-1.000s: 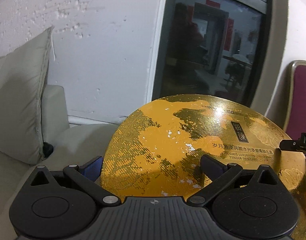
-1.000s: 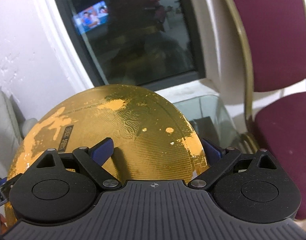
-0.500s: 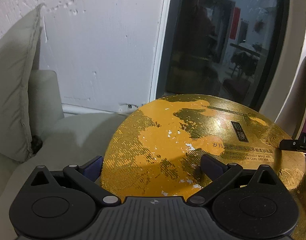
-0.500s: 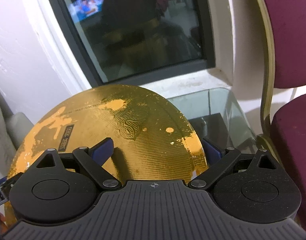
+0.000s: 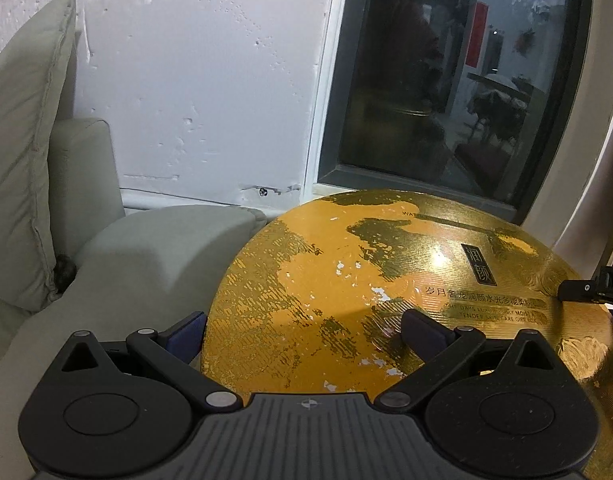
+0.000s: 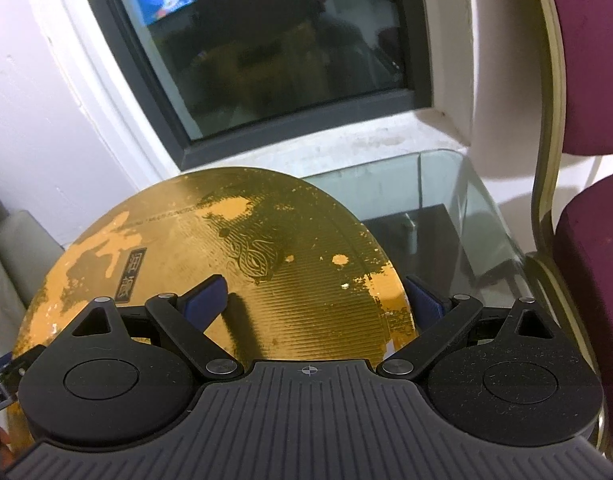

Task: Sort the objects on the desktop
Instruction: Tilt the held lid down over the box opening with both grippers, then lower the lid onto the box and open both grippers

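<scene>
A round gold gift box (image 5: 346, 280) with worn foil and a black label fills the middle of both wrist views (image 6: 234, 240). It is held in the air, tilted, between the two grippers. My left gripper (image 5: 302, 326) is shut on its left rim, with one blue finger (image 5: 184, 332) outside the edge and the other on the lid. At the opposite rim my right gripper (image 6: 316, 298) is shut on it the same way. The tip of the right gripper (image 5: 586, 292) shows at the far right of the left wrist view.
A grey sofa armrest (image 5: 158, 248) and cushion (image 5: 22, 120) lie left of the box. A dark window (image 5: 446, 80) in a white wall is straight ahead. A glass side table (image 6: 446, 208) sits under the sill, beside a maroon chair (image 6: 586, 260).
Both views have tipped downward while the box stays gripped. The window has risen in the frames, and more of the sofa armrest and the glass table now shows.
</scene>
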Demonstrator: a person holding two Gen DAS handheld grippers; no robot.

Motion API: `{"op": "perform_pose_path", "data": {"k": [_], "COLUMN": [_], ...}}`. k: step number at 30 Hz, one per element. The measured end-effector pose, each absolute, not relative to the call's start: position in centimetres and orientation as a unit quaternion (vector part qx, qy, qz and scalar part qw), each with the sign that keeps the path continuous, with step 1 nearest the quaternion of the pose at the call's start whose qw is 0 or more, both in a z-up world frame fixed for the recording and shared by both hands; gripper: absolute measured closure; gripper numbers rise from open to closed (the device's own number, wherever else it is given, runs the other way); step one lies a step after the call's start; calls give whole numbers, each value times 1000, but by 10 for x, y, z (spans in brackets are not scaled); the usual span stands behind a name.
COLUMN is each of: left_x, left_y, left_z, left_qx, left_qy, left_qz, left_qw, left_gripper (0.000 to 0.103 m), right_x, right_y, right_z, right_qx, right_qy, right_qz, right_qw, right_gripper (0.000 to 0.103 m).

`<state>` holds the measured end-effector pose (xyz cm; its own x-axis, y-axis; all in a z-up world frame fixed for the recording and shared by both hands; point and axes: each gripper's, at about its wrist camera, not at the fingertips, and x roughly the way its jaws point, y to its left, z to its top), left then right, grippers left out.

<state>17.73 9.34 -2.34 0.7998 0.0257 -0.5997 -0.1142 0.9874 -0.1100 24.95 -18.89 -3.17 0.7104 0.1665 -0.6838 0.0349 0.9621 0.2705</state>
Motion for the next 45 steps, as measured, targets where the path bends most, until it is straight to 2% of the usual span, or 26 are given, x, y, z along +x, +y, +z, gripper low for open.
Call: {"op": "perform_pose_path", "data": {"k": [23,31,39,42,45], "left_x": [174,172,115,84,59], "left_y": [95,101,110,106,91], "left_z": [-42,-18,26,29,26], "left_qx": [-71,-47,-88,-97,-51], "left_qy": [299,315,324,355,403], "left_qz": [41,50,80,81,85], "left_qw": [951,946,939,926,910], "left_gripper": [2,2,1,1,1], "right_x": [250,248,178,137,96], "right_y": [-187,-196,-203,-202,-199], "right_z": [-38,-30,25,33,32], "right_qx": [125,150,126,128,131], "right_qy": [390,380,342,347,358], "right_qz": [33,30,37,56,68], "right_qw": [912,912,930,927,922], "right_gripper": [6,6,3,2,2]}}
